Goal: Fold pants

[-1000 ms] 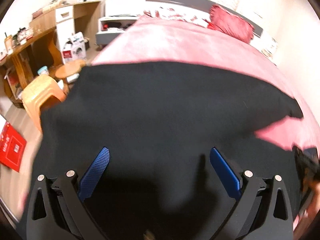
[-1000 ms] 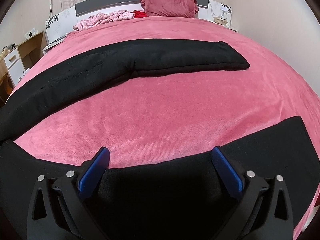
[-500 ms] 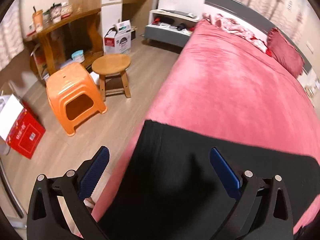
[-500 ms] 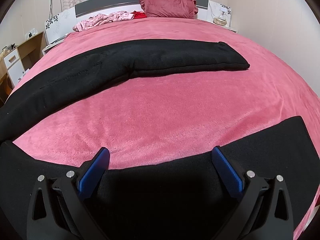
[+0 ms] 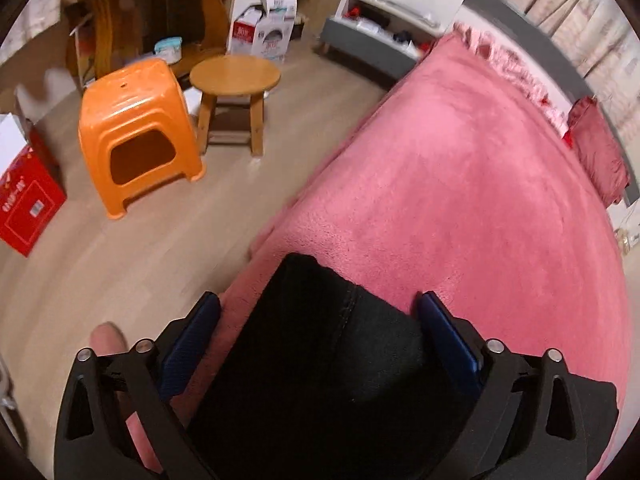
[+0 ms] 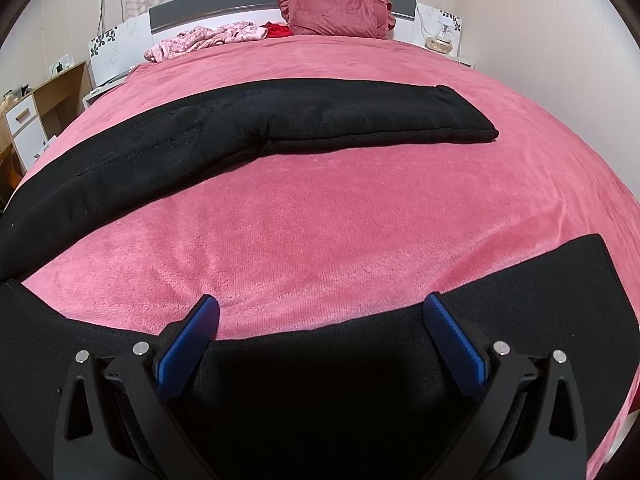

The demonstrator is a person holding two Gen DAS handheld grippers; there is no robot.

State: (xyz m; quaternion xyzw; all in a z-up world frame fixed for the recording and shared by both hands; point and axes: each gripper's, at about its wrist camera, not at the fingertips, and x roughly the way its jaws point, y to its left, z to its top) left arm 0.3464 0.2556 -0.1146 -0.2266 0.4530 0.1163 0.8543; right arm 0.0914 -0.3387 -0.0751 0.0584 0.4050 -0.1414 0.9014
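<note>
Black pants (image 6: 248,136) lie spread on a pink bed (image 6: 340,216). One leg stretches across the far middle; the other leg (image 6: 520,292) lies along the near edge. My right gripper (image 6: 318,312) is open, its blue fingers over the near leg's upper edge. In the left wrist view, the pants' waist corner (image 5: 320,344) lies at the bed's left corner, between the open fingers of my left gripper (image 5: 318,312). Neither gripper holds cloth.
An orange plastic stool (image 5: 136,128) and a round wooden stool (image 5: 235,76) stand on the floor left of the bed. A red box (image 5: 24,204) sits further left. A red pillow (image 6: 338,10) and crumpled pink cloth (image 6: 208,38) lie at the headboard.
My left gripper has swung left and down along the pants to their corner at the bed's edge. The right gripper has stayed in place.
</note>
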